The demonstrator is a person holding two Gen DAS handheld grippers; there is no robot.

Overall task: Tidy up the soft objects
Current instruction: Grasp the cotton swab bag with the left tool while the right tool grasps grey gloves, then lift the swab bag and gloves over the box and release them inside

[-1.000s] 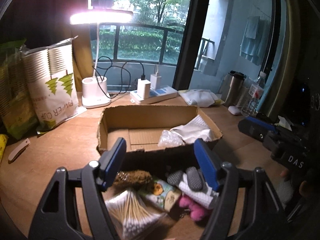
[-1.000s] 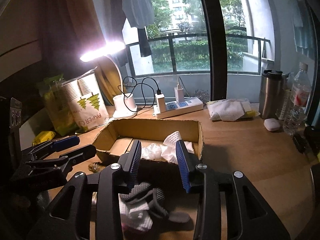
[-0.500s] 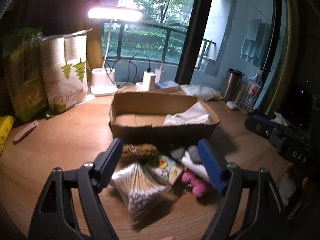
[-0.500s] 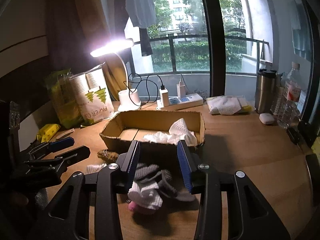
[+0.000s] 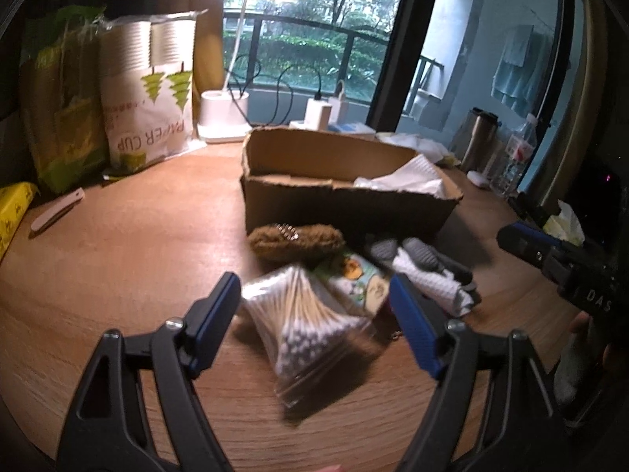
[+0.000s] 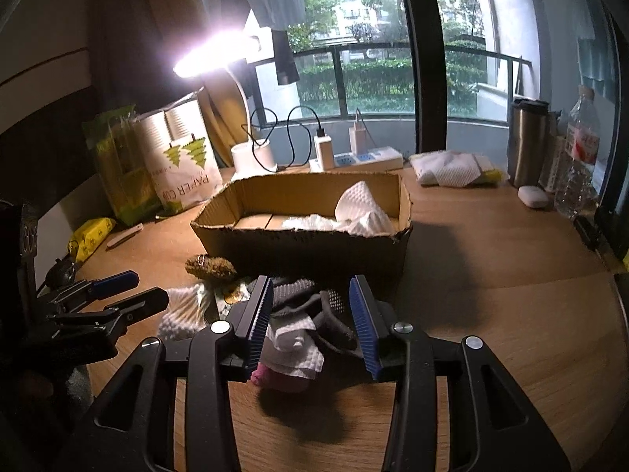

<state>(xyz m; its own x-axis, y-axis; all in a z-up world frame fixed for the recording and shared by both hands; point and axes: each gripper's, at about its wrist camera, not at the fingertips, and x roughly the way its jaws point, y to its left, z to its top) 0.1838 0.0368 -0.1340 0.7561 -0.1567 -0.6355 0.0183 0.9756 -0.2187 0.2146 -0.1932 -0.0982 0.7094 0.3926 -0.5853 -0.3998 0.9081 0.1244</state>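
A pile of soft things lies on the wooden table in front of a cardboard box (image 5: 346, 204) that holds white cloths (image 5: 405, 183). My left gripper (image 5: 314, 301) is open, its blue fingers astride a clear bag of cotton swabs (image 5: 306, 314) without pressing on it. Past the bag are a brown plush (image 5: 295, 242), a cartoon tissue pack (image 5: 359, 279) and grey-white socks (image 5: 422, 267). My right gripper (image 6: 312, 306) is open low over the socks (image 6: 302, 316), which lie between its pads. A pink item (image 6: 267, 373) peeks out beneath them.
A lit desk lamp (image 6: 251, 157), a power strip with chargers (image 6: 357, 157) and a paper-cup bag (image 6: 184, 161) stand behind the box (image 6: 306, 236). A steel flask (image 6: 526, 141), a water bottle (image 6: 580, 157) and folded cloths (image 6: 452, 167) are at the right.
Both grippers have sunk toward the pile in front of the box. The left jaws have spread wider and now flank the cotton swab bag; the right jaws barely changed.
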